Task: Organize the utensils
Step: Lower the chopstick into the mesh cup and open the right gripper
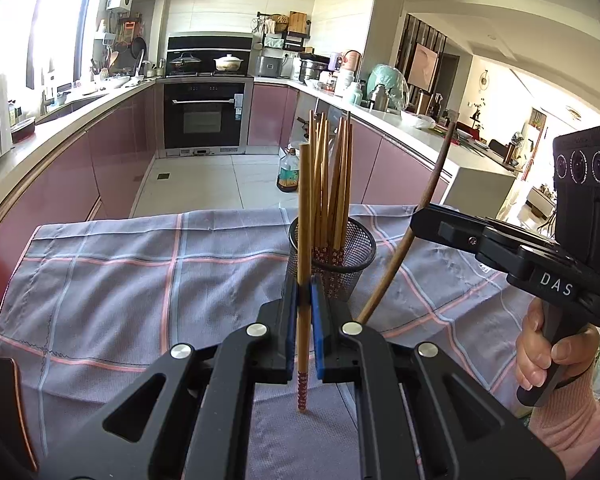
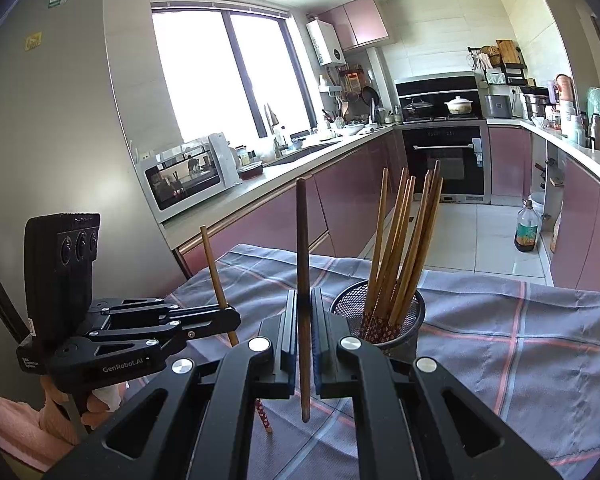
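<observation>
Kitchen with pink cabinets; a checked grey cloth [image 1: 120,280] covers the surface, a mesh cup [image 1: 352,256] standing at its middle.

The left tongs [image 1: 305,328] are clamped on a pale chopstick [image 1: 304,240], held upright with its patterned tip low, just near of the cup. The right tongs [image 2: 305,344] are clamped on a dark chopstick [image 2: 302,280], also upright, just left of the cup in the right wrist view. A bundle of pale chopsticks [image 1: 332,184] already leans in the cup. To do the drop well, I judge each stick should be lifted until its lower tip clears the rim, brought over an open gap among the bundle, lowered, then released; one hand at a time avoids knocking the light cup over.
</observation>
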The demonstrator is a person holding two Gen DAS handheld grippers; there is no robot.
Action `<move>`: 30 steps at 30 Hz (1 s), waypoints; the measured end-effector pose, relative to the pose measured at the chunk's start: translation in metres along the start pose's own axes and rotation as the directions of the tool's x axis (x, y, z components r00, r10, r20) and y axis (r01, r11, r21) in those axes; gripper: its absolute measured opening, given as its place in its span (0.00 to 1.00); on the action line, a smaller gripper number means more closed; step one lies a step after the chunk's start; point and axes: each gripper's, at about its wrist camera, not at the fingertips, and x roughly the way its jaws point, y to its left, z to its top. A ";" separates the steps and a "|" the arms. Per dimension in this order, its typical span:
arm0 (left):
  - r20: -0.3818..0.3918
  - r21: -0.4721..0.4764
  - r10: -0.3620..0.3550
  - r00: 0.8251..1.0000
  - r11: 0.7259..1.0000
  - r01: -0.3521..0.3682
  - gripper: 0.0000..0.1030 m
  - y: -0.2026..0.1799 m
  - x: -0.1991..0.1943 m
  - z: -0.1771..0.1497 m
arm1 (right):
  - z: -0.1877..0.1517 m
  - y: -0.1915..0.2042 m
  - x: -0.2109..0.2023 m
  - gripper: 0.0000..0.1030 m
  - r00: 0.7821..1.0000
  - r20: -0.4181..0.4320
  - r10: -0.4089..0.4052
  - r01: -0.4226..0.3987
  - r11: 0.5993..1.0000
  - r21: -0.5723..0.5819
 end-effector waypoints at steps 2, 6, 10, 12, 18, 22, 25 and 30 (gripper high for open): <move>0.003 -0.001 0.000 1.000 1.000 0.000 0.07 0.000 -0.001 0.001 | 0.001 0.000 -0.001 0.05 1.000 0.004 -0.001 0.001 1.000 -0.001; 0.010 0.004 -0.002 1.000 1.000 0.002 0.07 -0.001 -0.002 0.004 | 0.003 -0.001 -0.004 0.05 1.000 0.011 -0.004 0.004 1.000 -0.005; 0.018 0.008 0.000 1.000 1.000 0.000 0.07 0.000 -0.001 0.008 | 0.006 -0.002 -0.006 0.05 1.000 0.023 -0.006 0.006 1.000 -0.004; 0.024 0.011 0.002 1.000 1.000 -0.002 0.07 -0.001 -0.002 0.010 | 0.007 -0.002 -0.007 0.05 1.000 0.027 -0.008 0.008 1.000 -0.006; 0.040 0.016 0.004 0.999 1.000 -0.005 0.07 -0.002 -0.003 0.017 | 0.013 -0.002 -0.011 0.05 0.999 0.046 -0.016 0.017 1.000 -0.016; 0.052 0.019 0.000 0.999 1.000 -0.001 0.07 -0.002 -0.004 0.022 | 0.017 -0.003 -0.014 0.05 0.998 0.059 -0.022 0.023 0.999 -0.023; 0.058 0.024 0.000 0.998 1.000 -0.002 0.07 -0.003 -0.004 0.024 | 0.019 -0.003 -0.016 0.05 0.998 0.064 -0.025 0.027 0.999 -0.027; 0.071 0.032 -0.002 0.997 0.999 0.000 0.07 -0.005 -0.006 0.030 | 0.024 -0.004 -0.018 0.05 0.997 0.074 -0.026 0.028 0.999 -0.032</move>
